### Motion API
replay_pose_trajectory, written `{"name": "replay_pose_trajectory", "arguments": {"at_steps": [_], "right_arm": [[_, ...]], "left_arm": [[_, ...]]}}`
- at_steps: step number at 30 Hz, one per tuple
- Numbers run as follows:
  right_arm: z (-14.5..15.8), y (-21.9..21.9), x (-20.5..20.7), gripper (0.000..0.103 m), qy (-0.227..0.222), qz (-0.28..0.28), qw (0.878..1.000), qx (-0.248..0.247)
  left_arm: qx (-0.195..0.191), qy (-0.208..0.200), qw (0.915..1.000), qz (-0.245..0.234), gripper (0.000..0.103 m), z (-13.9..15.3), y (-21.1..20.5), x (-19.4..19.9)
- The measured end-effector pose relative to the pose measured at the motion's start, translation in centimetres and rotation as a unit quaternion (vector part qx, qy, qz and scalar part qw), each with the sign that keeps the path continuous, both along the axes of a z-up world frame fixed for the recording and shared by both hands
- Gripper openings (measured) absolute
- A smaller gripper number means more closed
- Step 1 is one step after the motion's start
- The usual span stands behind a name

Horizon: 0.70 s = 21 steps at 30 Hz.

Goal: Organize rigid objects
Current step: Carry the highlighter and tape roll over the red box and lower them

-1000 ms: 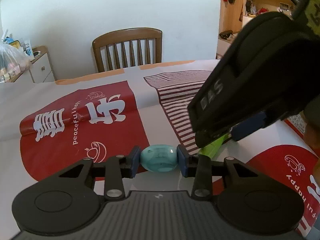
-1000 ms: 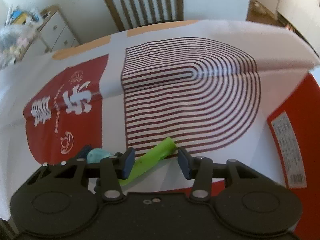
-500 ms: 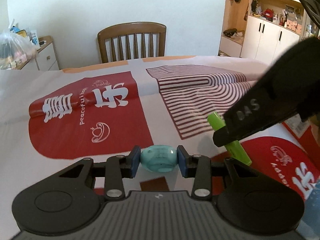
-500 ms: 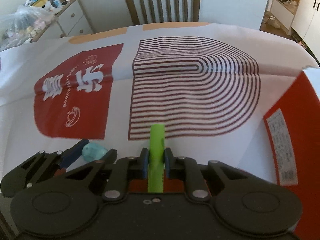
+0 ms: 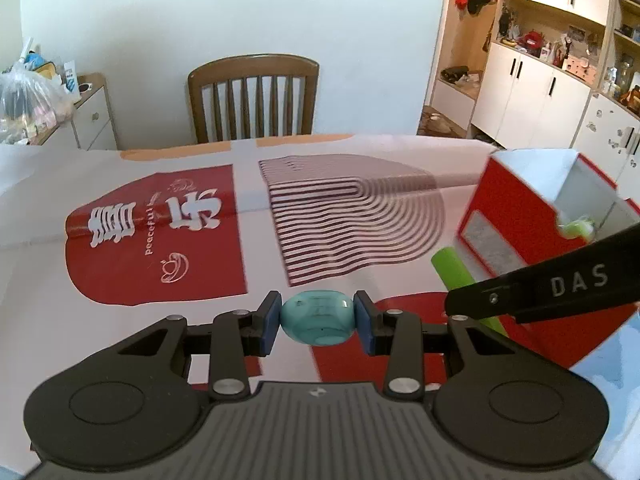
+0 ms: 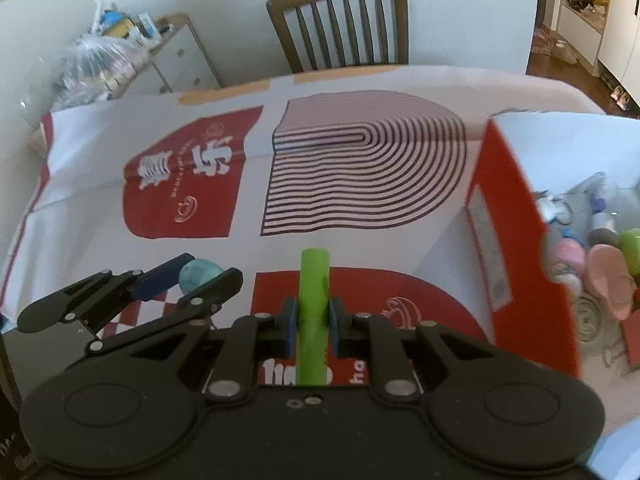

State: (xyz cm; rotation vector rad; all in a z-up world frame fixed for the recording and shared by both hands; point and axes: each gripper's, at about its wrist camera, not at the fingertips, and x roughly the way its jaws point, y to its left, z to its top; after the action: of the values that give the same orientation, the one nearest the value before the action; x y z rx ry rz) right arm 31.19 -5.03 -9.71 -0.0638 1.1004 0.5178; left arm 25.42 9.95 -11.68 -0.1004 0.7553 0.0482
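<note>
While your right gripper [image 6: 313, 322] pinches one green stick [image 6: 314, 300] pointing to 12 o'clock, your left gripper [image 5: 317, 322] clamps one teal bead [image 5: 317, 322] crosswise.

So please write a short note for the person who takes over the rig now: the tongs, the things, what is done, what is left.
Left tongs: shut on the translucent teal egg-shaped capsule, held above the printed tablecloth.
Right tongs: shut on the bright green plastic cylinder, also lifted.
The red-and-white cardboard box stands open at the right and already holds several small toys.
Left: put both held things into the box.
</note>
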Motion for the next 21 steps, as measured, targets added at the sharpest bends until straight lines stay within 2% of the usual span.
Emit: {"name": "replay_pose_trajectory", "arguments": {"at_steps": [9, 21], "right_arm": [[4.2, -5.6, -1.1, 0.015, -0.026, -0.001, 0.999, 0.042], [7.0, -13.9, -0.1, 0.015, -0.044, -0.007, 0.997, 0.071]], "left_arm": [[0.001, -0.009, 0.9999, -0.006, 0.038, 4.8, -4.0, -1.3], [0.004, -0.030, 0.9991, -0.028, 0.038, 9.3, -12.4, -0.9]]}}
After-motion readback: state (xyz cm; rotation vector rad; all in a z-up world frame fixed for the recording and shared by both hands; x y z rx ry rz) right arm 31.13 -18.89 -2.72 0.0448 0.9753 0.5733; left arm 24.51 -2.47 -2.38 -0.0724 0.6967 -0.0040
